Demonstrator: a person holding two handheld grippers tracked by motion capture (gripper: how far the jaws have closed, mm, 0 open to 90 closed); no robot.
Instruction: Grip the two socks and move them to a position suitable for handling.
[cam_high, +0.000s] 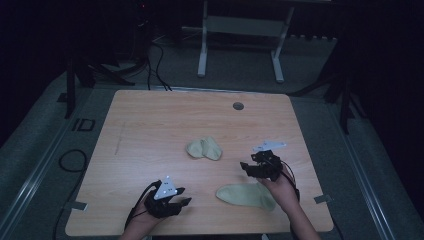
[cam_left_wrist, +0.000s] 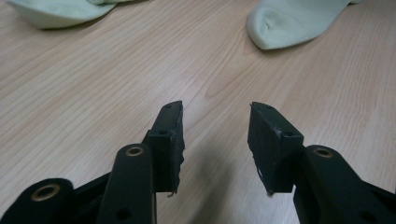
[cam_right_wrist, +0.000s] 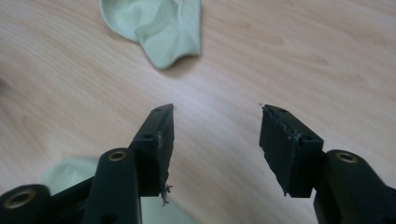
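A: In the high view, where do the hands sit?

B: The left gripper (cam_high: 186, 196) is at the near edge of the wooden table (cam_high: 150, 125), jaws apart, nothing between them. The right gripper (cam_high: 246, 167) hovers just beyond the flat sock (cam_high: 246, 195), which lies between the two grippers, nearer the right hand (cam_high: 281, 189). The folded sock (cam_high: 204, 149) lies farther out, ahead of both grippers and to the left of the right one

A: And the left gripper view?

B: Its jaws stand parted over bare wood, empty. The flat sock's toe end (cam_left_wrist: 292, 21) is ahead and a little right of the gripper (cam_left_wrist: 215, 109), well apart from it; the folded sock (cam_left_wrist: 58, 11) shows ahead to the left

A: The right gripper view?

B: Jaws open again, gripping nothing (cam_right_wrist: 217, 108). The folded sock (cam_right_wrist: 159, 25) lies ahead and slightly left, apart from the tips. A pale blurred patch of the flat sock (cam_right_wrist: 70, 173) sits low, just beside the left jaw; whether it touches, I cannot tell
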